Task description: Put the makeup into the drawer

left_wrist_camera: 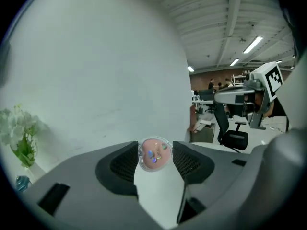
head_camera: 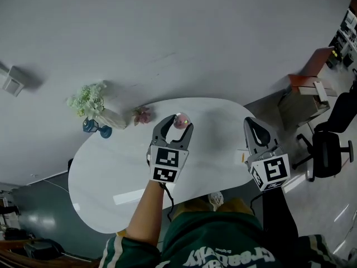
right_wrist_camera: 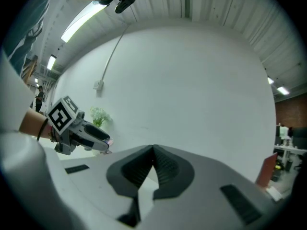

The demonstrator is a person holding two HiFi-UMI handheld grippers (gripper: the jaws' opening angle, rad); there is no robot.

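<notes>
1. The left tool (head_camera: 177, 123) grasps the compact (left_wrist_camera: 154, 154) by its rim, a pad on each side, holding it up off the surface (head_camera: 111, 172).
2. The right tool (right_wrist_camera: 153, 150) is clenched and empty, at the surface's right end.
3. No view shows a drawer, so find it before lowering.
4. The compact looks smooth and round and may swivel, so keep the squeeze steady and carry it level.
5. The right tool is free to open the drawer.

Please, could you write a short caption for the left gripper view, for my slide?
Left gripper clamps a round pink makeup compact in front of a white wall.
</notes>
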